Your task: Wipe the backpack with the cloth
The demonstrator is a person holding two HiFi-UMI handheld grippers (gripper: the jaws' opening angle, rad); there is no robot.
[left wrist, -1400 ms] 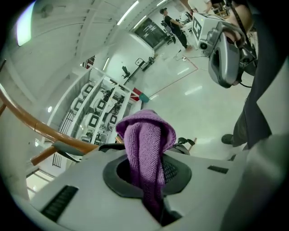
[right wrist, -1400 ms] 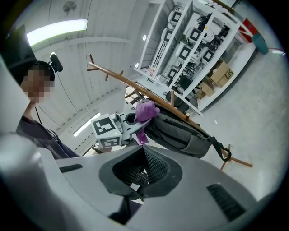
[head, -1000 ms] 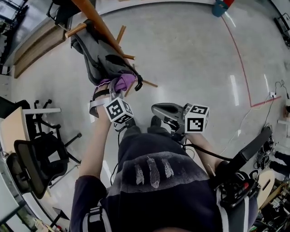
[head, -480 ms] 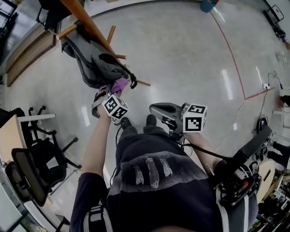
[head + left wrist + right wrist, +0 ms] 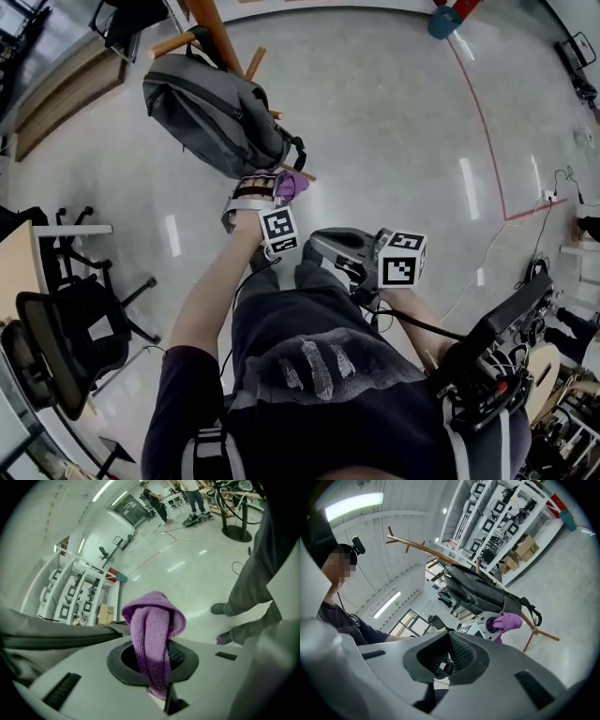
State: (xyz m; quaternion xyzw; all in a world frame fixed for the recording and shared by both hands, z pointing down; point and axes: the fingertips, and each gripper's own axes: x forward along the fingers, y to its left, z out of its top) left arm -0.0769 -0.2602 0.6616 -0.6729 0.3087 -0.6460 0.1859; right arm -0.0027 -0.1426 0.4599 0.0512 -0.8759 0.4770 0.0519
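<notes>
Cloth [image 5: 152, 634], purple and bunched, is pinched in my left gripper [image 5: 157, 677], whose jaws are clamped tight on its fold. My right gripper [image 5: 449, 656] has its jaws together on nothing, close to my body. The cloth sits just beside the lower end of the grey backpack [image 5: 211, 108], which hangs on a wooden coat rack [image 5: 214, 33].

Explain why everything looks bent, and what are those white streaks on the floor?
Head view: the wide lens bows the red floor line, and glare leaves white streaks on the glossy floor. Left gripper view: dark rounded corners, yet the purple cloth in the jaws is sharp. Right gripper view: curved shelving, backpack clear.
</notes>
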